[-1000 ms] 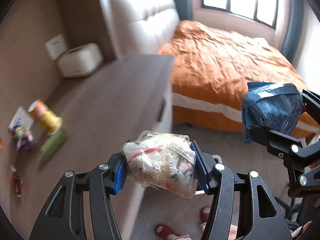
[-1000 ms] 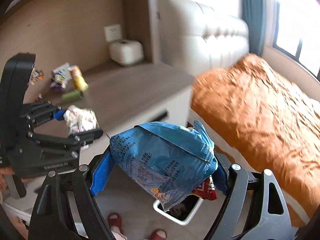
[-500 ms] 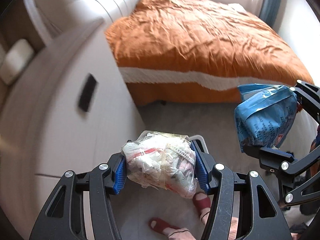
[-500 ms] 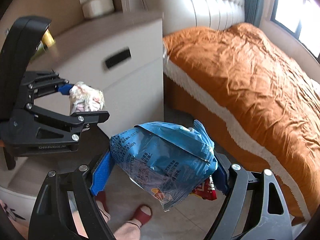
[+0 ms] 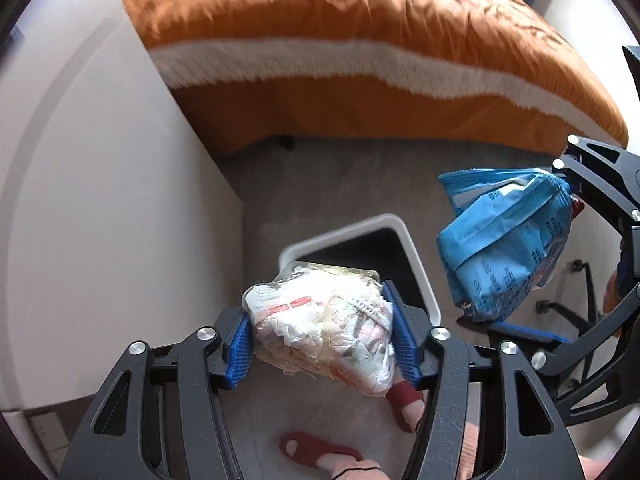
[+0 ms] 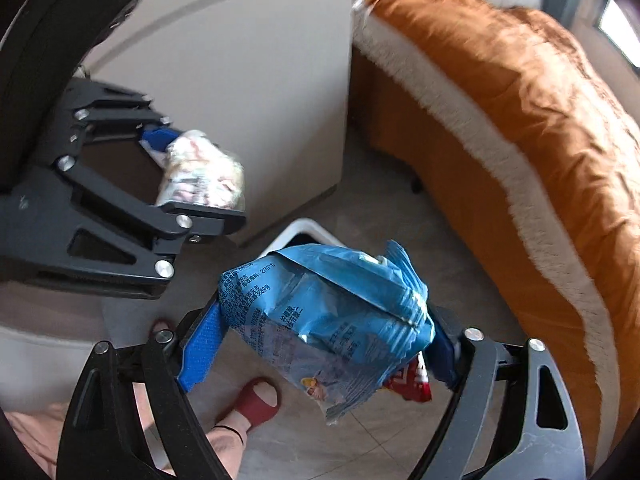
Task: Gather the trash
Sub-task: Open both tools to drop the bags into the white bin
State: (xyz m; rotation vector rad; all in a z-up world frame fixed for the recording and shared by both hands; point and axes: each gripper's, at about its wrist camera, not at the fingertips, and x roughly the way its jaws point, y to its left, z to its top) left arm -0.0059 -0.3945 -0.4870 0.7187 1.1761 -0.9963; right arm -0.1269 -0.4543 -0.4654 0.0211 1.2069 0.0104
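Observation:
My left gripper [image 5: 322, 344] holds a clear bag of crumpled white tissue [image 5: 320, 332] between its blue pads, just above the near rim of a white bin [image 5: 416, 264] with a dark inside. Its jaws are opening, and the bag still sits between them. My right gripper [image 6: 320, 348] carries a blue snack bag [image 6: 320, 320] with a red packet [image 6: 412, 380] tucked behind it. Those jaws are opening too, with the bag still between the pads. The bin [image 6: 296, 232] lies just beyond the blue bag. Each gripper shows in the other's view: the left gripper [image 6: 192, 176] and the blue bag [image 5: 504, 240].
A white cabinet [image 5: 100, 200] stands left of the bin. A bed with an orange cover [image 5: 360, 40] runs along the far side. A person's feet in red slippers [image 5: 316, 452] stand on the grey floor below the grippers. A black chair base [image 5: 576, 304] is at the right.
Both grippers have dropped from above the cabinet top to low over the floor and tilted down. The bin has come into view under them. Both bags stay between the pads.

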